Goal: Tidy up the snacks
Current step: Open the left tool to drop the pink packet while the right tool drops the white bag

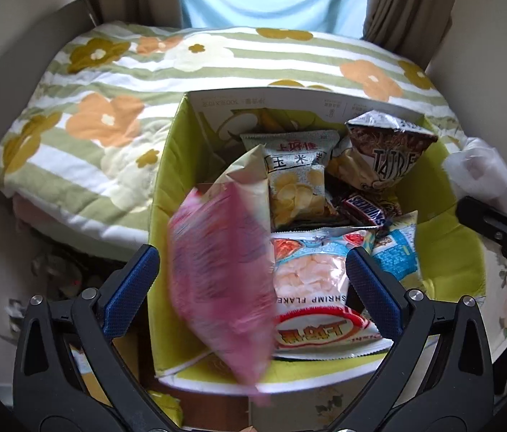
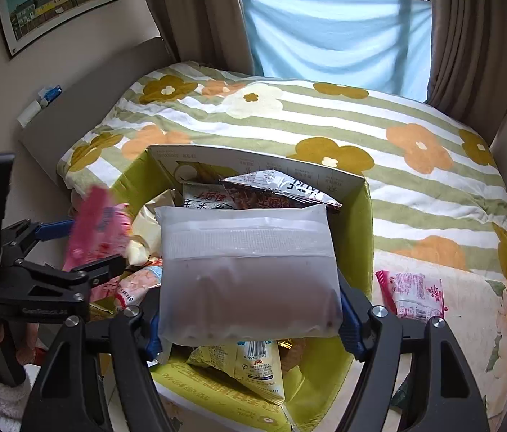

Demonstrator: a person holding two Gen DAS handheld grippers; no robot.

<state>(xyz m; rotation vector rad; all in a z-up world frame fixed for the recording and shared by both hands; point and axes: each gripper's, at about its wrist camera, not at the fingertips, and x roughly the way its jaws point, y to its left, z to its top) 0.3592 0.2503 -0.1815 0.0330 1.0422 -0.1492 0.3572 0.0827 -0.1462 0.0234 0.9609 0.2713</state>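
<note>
A green cardboard box [image 1: 167,165] [image 2: 361,223] holds several snack packs, among them a shrimp flakes bag [image 1: 318,288] and a Snickers bar [image 1: 365,208]. My left gripper [image 1: 250,277] is open above the box's near left corner. A blurred pink snack bag [image 1: 221,273] [image 2: 95,230] is between its fingers, touching neither, in free fall. My right gripper [image 2: 250,309] is shut on a frosted white pouch [image 2: 250,270] with dark contents, held over the box. The right gripper also shows in the left wrist view [image 1: 505,223] at the right edge.
The box stands beside a bed with a flowered striped quilt [image 2: 325,122]. Another pink snack pack [image 2: 412,295] lies on a floral surface right of the box. Brown curtains [image 2: 196,10] and a blue cloth [image 2: 332,28] are behind the bed.
</note>
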